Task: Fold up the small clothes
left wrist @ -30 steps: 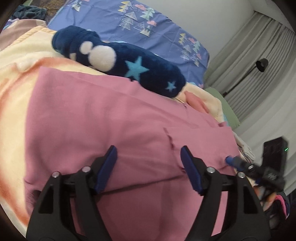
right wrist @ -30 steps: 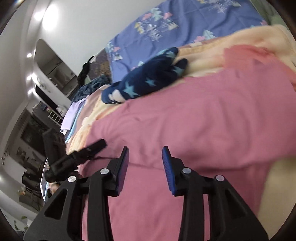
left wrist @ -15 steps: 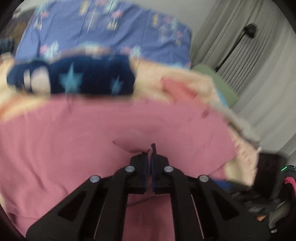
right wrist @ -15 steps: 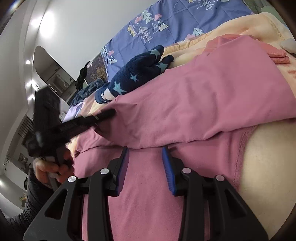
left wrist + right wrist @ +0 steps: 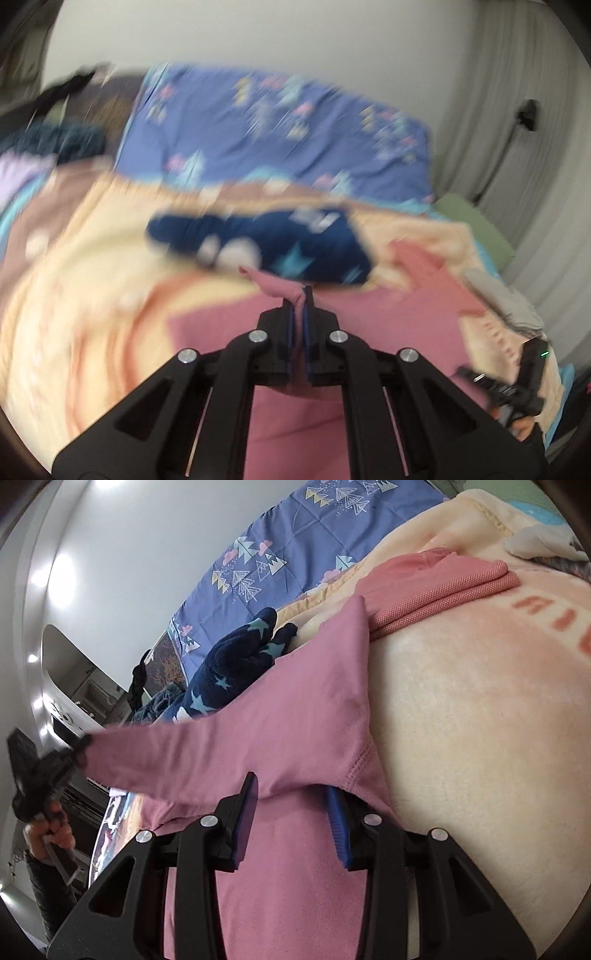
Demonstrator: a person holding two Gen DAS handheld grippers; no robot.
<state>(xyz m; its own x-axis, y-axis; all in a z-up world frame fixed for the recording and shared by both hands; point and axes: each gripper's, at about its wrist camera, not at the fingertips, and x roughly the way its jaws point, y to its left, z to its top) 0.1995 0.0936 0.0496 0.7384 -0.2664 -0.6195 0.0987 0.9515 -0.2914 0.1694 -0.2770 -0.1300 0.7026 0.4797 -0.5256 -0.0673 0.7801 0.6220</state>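
The bed (image 5: pixel 480 738) fills both my views, spread with a cream fleece blanket (image 5: pixel 92 295) that bears pink and peach markings. Past it, toward twelve o'clock in my left view, lies a blue quilt (image 5: pixel 280 147) printed with small trees, and grey curtains (image 5: pixel 535 147) hang at two o'clock.

The pink garment (image 5: pixel 295 886), the piece I am folding, lies on the blanket and runs from six o'clock up through the middle of my right view. One corner of it is lifted off the bed and stretches away toward nine o'clock, ending at my left gripper (image 5: pixel 79 753).

My left gripper (image 5: pixel 298 295) is clamped tight on a fold of that pink cloth, which bunches up just beyond the pads at eleven o'clock; the view here is blurred.

My right gripper (image 5: pixel 291 794) stands with its jaws partly apart, low over the garment. The raised layer drapes across both blue fingertips (image 5: pixel 338 812), and I cannot tell whether they press on any cloth.

A navy plush garment with pale stars (image 5: pixel 236 668) lies at eleven o'clock beyond the pink one. A folded coral knit piece (image 5: pixel 443 590) rests at one o'clock, touching the pink corner.

The hand (image 5: pixel 48 834) holding my left gripper shows at eight o'clock.
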